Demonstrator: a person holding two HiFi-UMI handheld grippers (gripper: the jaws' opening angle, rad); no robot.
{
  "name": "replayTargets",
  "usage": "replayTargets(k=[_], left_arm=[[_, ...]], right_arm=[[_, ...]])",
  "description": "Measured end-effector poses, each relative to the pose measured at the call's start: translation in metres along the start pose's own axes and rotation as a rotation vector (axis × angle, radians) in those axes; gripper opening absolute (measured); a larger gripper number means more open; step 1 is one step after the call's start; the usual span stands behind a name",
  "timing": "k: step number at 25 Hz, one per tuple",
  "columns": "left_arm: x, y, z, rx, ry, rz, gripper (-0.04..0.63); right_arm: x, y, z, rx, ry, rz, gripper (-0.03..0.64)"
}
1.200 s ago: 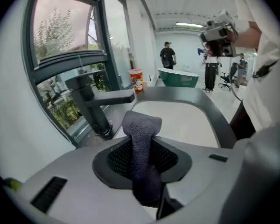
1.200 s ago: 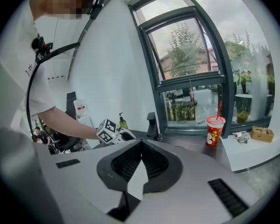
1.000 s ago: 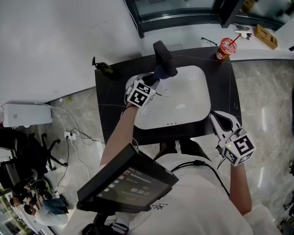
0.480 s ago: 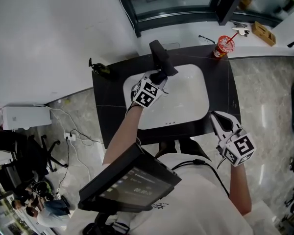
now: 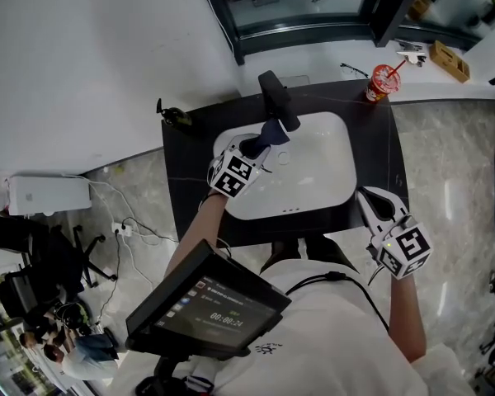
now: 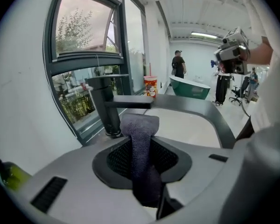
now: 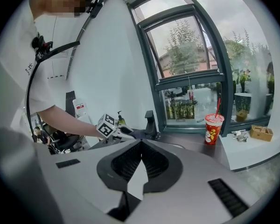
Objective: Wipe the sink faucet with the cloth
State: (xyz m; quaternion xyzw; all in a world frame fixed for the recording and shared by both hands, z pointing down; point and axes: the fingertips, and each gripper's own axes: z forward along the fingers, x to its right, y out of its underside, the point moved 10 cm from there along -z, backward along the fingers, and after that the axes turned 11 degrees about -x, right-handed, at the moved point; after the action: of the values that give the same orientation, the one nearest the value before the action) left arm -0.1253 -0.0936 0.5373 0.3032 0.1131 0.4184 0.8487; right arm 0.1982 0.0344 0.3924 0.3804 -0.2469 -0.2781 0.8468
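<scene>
Wiping is judged to be the step in hand: the dark grey cloth [image 6: 139, 125] is pinched between the jaws of the left hand-held gripper [image 6: 142, 153], with its free end just beneath the spout of the black faucet [image 6: 107, 107]; contact cannot be made out. The cloth's end should be pressed onto the spout and drawn along it, then round the column, without the pinch being loosened. The right hand-held gripper [image 7: 139, 160], its jaws pressed together on nothing, is held well apart from the faucet.

Cloth [image 6: 141, 146] lower end hidden between jaws — faucet [image 6: 104, 107] contact unclear.
</scene>
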Motion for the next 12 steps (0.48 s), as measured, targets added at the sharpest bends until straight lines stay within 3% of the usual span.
replayTargets(k=[7, 12], left_arm=[[-0.036, -0.034, 0.027, 0.003, -0.017, -0.099, 0.101], [-0.029, -0.048, 0.032, 0.02, -0.002, -0.049, 0.101]], right_arm=[[-0.003, 0.005, -0.001, -0.013, 0.014, 0.015, 0.003], [0.002, 0.012, -0.007, -0.021, 0.035, 0.037, 0.003]])
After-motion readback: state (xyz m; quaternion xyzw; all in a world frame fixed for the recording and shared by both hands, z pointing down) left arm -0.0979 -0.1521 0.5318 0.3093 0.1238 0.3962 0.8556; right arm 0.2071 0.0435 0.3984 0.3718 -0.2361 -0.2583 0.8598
